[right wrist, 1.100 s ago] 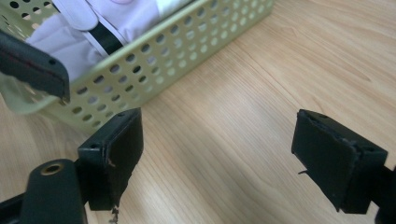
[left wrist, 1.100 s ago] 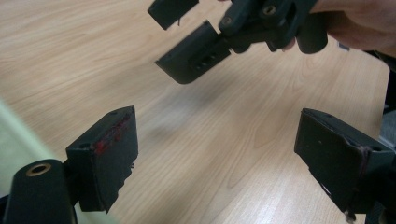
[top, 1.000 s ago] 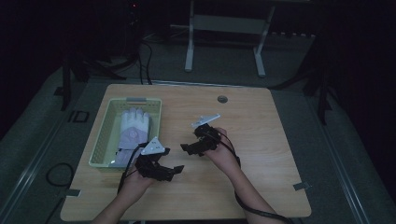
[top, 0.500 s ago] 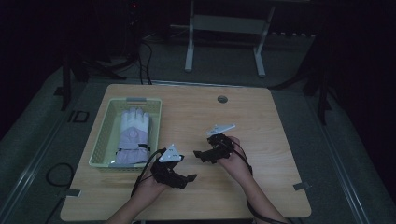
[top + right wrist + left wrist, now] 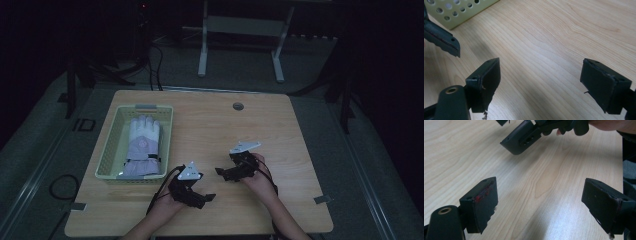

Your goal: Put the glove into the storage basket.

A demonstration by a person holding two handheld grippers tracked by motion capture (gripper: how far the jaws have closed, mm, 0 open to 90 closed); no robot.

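A white and lilac glove [image 5: 142, 145] lies flat in a pale green basket [image 5: 112, 150] on the left of the wooden table. My left gripper [image 5: 206, 198] is low over the table near the front edge, right of the basket, and open with nothing between its black jaws [image 5: 541, 205]. My right gripper [image 5: 223, 173] hovers just beyond it, pointing left, also open and empty [image 5: 541, 82]. The two grippers face each other a short way apart. In the left gripper view a jaw of the right gripper [image 5: 522, 138] hangs at the top.
A corner of the perforated basket wall [image 5: 461, 11] appears at the upper left of the right gripper view, beside a jaw of the left gripper [image 5: 442, 37]. A round grommet [image 5: 238, 106] sits at the back of the table [image 5: 280, 130]. Dark floor and a metal stand surround it.
Both hands have drawn back toward the front edge. The left gripper has moved right, away from the basket, and the right gripper has come nearer and lower beside it.
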